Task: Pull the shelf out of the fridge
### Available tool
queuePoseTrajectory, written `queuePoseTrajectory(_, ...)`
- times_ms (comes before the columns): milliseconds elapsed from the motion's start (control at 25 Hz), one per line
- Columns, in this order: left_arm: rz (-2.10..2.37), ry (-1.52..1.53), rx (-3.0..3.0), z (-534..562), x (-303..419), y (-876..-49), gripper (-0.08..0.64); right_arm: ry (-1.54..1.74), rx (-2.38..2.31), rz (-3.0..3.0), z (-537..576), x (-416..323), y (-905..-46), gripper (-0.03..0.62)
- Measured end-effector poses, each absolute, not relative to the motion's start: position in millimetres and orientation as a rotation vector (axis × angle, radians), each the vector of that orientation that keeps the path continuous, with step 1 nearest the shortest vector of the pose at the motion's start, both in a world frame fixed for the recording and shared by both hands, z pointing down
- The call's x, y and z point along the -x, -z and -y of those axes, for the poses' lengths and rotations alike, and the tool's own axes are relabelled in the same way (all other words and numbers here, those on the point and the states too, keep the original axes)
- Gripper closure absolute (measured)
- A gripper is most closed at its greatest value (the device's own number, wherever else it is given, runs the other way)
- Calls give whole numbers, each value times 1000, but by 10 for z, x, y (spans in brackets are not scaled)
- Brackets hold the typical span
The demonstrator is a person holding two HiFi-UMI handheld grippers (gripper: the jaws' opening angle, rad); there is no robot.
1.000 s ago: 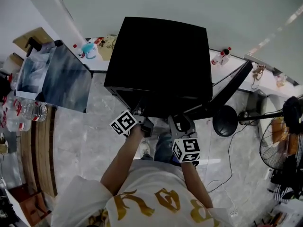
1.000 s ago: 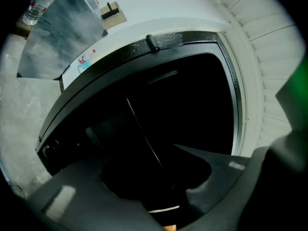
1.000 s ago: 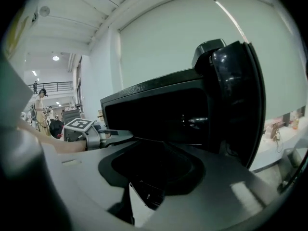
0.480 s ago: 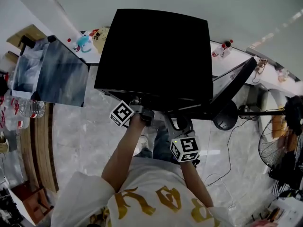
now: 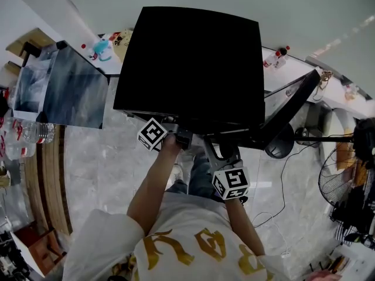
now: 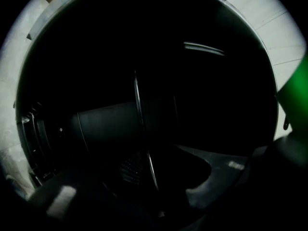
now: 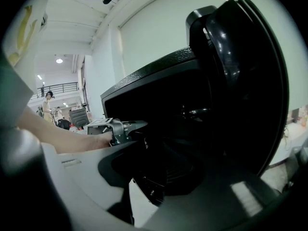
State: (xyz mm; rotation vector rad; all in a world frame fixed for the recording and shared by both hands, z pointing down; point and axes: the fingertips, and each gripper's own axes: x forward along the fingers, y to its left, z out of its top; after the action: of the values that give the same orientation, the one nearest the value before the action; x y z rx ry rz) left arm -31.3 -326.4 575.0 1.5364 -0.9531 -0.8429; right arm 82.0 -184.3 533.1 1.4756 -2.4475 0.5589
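Inside the black box-shaped fridge (image 5: 193, 63), the thin wire shelf (image 6: 136, 100) is straddled by the spread left hand-held gripper (image 5: 180, 138) for pulling; the right hand-held gripper (image 5: 221, 154) is held spread, empty.

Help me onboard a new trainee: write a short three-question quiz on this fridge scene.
1. True or false: the door of the black fridge stands open.
2. Fill the gap: the jaws of the right hand-held gripper stand ____ (apart / together).
3. Pick one: which one reaches into the fridge's dark inside? A. the left hand-held gripper. B. the right one. C. neither.

Key: 1 true; 2 apart; 3 A.
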Motion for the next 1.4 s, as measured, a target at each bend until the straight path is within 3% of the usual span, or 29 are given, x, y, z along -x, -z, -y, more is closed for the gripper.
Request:
queuePoseTrajectory(120,940,850,-1527,3297,270,-5749,425,-556,-1469,2454,1847,-825,-5320,446)
queuePoseTrajectory(280,922,809,-1509,3308,186,-5819,537,-561,-1467,2452,1845,-853,-5331,446)
queuePoseTrajectory(1400,886,836,-1450,2857,188,-5842,545,-523,-1510,2452,1611,-1002,-5244,461)
